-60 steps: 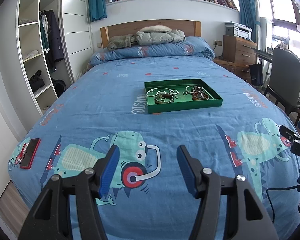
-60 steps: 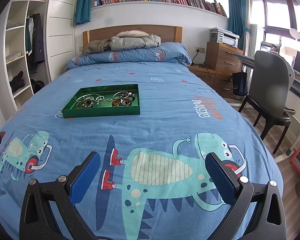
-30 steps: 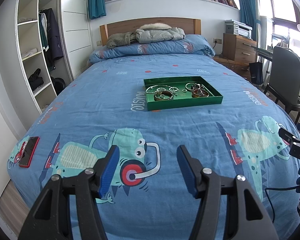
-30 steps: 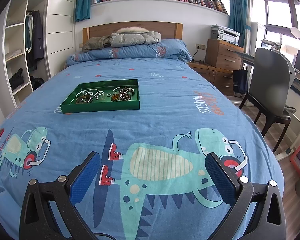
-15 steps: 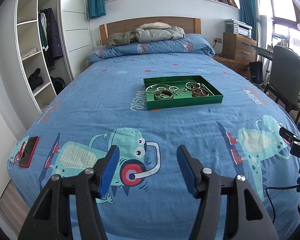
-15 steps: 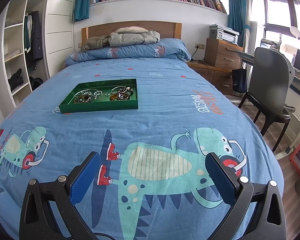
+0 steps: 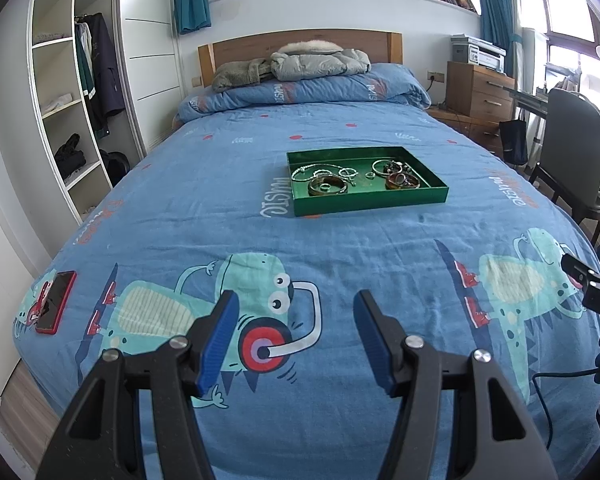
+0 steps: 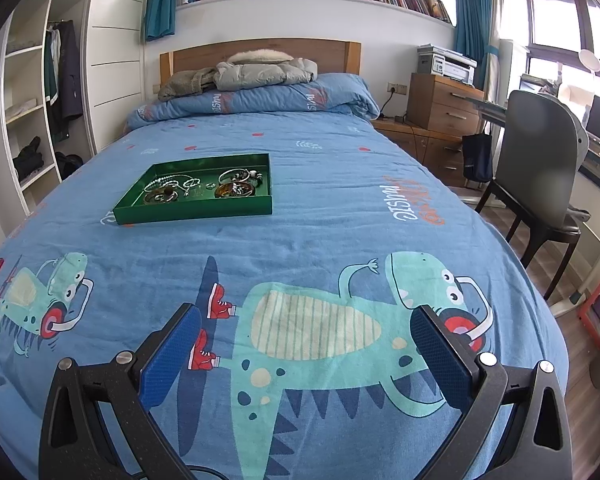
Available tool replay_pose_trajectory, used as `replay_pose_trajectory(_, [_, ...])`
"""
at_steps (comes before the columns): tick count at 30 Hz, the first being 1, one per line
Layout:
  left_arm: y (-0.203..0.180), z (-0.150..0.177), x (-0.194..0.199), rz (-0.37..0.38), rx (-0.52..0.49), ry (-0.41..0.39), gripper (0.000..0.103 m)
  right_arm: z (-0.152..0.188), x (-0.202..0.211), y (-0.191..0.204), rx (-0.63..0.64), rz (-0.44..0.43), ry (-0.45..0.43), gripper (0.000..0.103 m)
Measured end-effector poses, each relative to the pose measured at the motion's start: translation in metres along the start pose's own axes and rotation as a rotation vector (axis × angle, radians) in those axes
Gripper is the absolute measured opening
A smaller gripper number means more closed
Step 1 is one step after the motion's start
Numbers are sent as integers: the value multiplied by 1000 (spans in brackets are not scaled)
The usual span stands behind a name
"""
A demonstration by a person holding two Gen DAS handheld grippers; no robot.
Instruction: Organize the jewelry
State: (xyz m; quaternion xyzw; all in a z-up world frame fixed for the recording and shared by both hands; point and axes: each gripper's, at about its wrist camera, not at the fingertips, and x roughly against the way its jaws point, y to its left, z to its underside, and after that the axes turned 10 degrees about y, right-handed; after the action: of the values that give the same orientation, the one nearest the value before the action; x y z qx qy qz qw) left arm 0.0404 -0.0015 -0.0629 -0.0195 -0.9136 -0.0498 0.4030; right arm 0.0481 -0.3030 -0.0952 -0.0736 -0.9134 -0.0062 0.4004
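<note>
A green tray (image 7: 364,200) lies on the blue bed, holding several pieces of jewelry: silver chains and rings (image 7: 324,171) on its left, bangles and a brown bracelet (image 7: 398,178) on its right. It also shows in the right wrist view (image 8: 196,208). My left gripper (image 7: 296,300) is open and empty, well short of the tray, above the dinosaur print. My right gripper (image 8: 306,316) is wide open and empty, near the foot of the bed, right of the tray.
A red phone (image 7: 55,302) lies at the bed's left front corner. A folded duvet and jackets (image 7: 300,76) sit at the headboard. A grey chair (image 8: 540,160) and wooden drawers (image 8: 444,108) stand right of the bed, shelves (image 7: 64,120) on the left.
Both grippers have dropped slightly and eased toward the tray, which sits a little lower and larger in view. Both stay open and empty.
</note>
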Motion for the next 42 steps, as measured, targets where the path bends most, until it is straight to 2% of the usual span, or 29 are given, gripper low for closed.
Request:
replay_pose_trajectory(22, [-1,-8,-13,2,-4,24,58,-14,-16,-8,-13,8,13,103])
replay_pose_trajectory(42, [1,-34,-32,23,-4,59,58,-22,-31,-12,-18,22,27,103])
